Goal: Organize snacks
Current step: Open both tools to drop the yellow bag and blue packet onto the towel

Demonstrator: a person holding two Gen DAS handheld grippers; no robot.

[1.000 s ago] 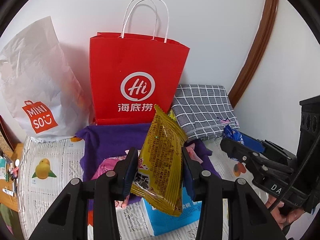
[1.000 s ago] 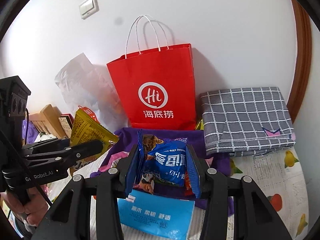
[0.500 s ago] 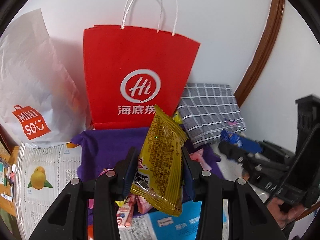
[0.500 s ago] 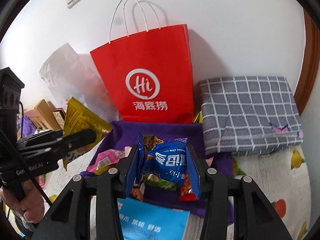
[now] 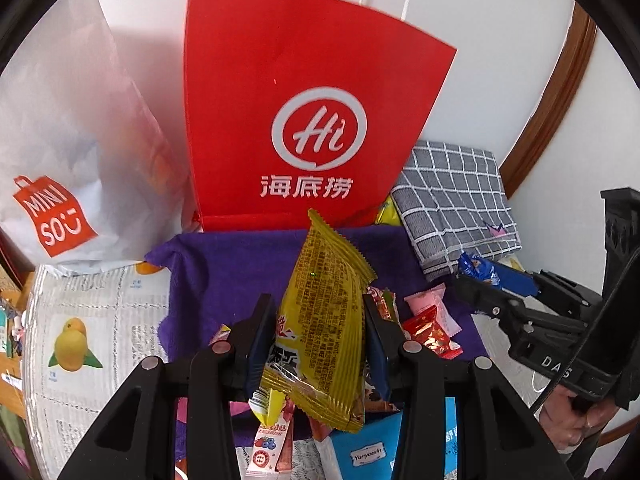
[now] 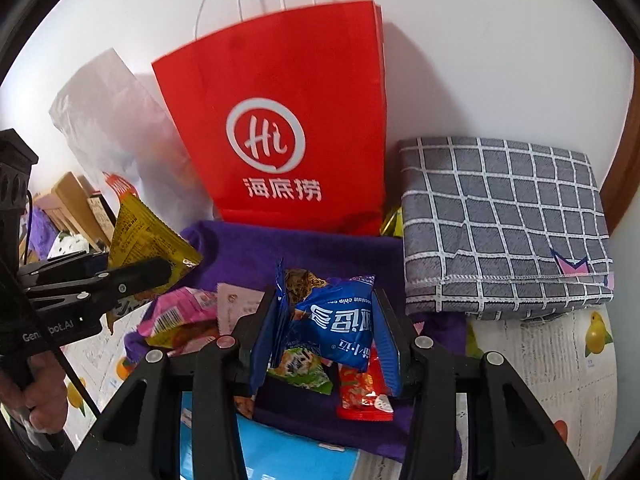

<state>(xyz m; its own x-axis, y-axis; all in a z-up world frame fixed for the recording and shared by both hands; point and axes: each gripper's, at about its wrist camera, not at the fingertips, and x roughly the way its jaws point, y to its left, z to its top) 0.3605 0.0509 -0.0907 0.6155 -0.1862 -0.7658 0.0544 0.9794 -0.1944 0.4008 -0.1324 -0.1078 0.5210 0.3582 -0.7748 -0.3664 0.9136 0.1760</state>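
Ahead, the way is blocked by a tall red paper bag with white rope handles (image 5: 304,120), stood upright against the wall. Its left flank is closed off by a white crinkled plastic bag (image 5: 76,132), its right by a folded grey checked cloth (image 6: 500,224). Open room is left only above the purple towel (image 5: 240,264), whose near part is cluttered with small loose snack packets (image 5: 424,328).
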